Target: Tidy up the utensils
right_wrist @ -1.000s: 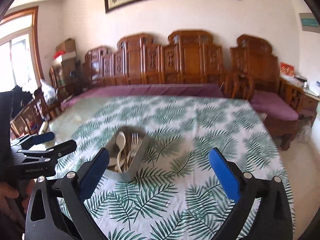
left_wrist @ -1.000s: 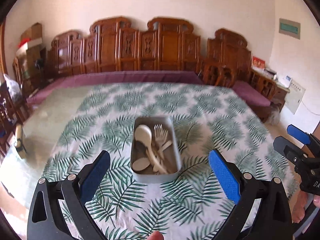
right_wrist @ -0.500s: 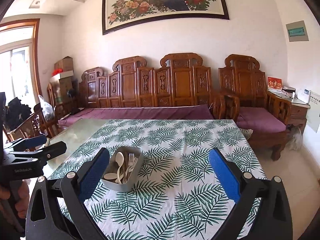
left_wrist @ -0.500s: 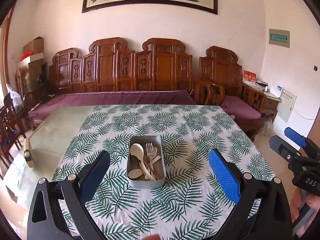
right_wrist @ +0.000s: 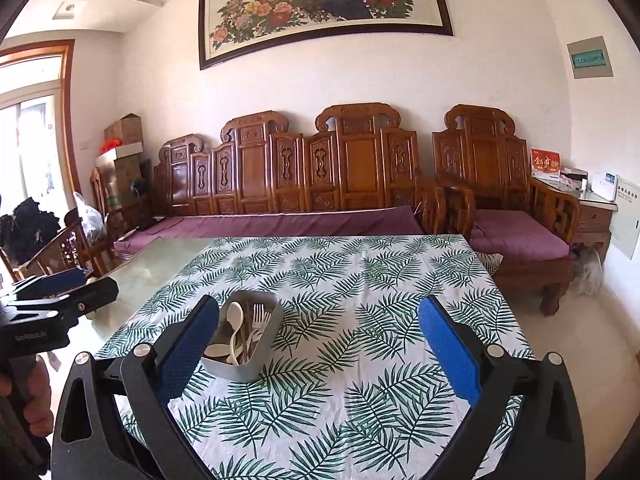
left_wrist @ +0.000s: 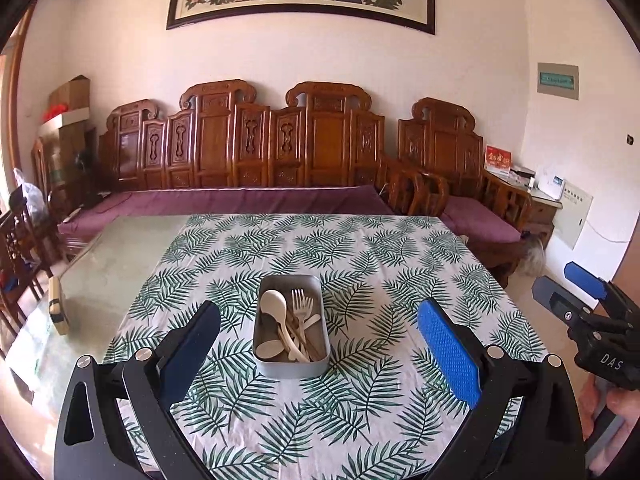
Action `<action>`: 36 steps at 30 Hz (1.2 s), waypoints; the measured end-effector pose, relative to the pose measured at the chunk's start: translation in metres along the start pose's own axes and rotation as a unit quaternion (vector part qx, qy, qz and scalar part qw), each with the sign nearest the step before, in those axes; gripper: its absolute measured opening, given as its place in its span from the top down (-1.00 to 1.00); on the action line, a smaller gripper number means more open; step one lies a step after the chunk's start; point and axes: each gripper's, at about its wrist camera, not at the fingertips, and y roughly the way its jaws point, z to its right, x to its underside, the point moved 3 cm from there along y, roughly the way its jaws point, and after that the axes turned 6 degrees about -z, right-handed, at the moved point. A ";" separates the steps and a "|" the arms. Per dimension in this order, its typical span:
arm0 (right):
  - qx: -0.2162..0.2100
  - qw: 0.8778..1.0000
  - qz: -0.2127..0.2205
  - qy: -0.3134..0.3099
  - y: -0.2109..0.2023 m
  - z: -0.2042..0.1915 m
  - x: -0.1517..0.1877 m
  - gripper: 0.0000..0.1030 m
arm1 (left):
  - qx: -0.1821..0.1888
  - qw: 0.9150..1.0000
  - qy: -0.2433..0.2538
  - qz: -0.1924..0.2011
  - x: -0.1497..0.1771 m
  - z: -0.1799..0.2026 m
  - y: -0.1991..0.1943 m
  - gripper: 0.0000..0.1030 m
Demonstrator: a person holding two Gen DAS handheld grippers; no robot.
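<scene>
A grey metal tin (left_wrist: 291, 367) (right_wrist: 262, 343) stands on the palm-leaf tablecloth (left_wrist: 360, 264) (right_wrist: 360, 280). Inside lie cream spoons (left_wrist: 274, 306) (right_wrist: 235, 315), pale forks (left_wrist: 299, 304) (right_wrist: 259, 314) and what look like brown chopsticks. My left gripper (left_wrist: 318, 344) hovers open near the table's front edge, the tin between and beyond its blue pads. My right gripper (right_wrist: 318, 344) is open too, the tin just past its left finger (right_wrist: 188, 354). Each gripper shows at the edge of the other's view, the right gripper (left_wrist: 588, 312) and the left gripper (right_wrist: 56, 300).
A small beige object (left_wrist: 56, 306) lies on the bare glass tabletop (left_wrist: 120, 264) at left. Carved wooden benches (left_wrist: 280, 148) with purple cushions stand behind the table. A wooden chair (left_wrist: 18, 248) is at far left, a side cabinet (right_wrist: 592, 216) at right.
Both cameras have risen and drawn back from the table. The tin now looks smaller and more of the wall painting shows. Both grippers stayed open.
</scene>
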 end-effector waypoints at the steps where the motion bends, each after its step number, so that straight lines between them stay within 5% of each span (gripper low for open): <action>1: 0.000 1.000 0.000 0.000 0.000 0.000 0.000 -0.95 | 0.000 1.000 -0.001 0.000 0.000 0.000 0.000 -0.85; 36: -0.001 1.000 0.001 -0.003 -0.002 -0.006 0.000 -0.95 | 0.002 1.000 -0.003 -0.004 0.004 -0.001 0.004 -0.85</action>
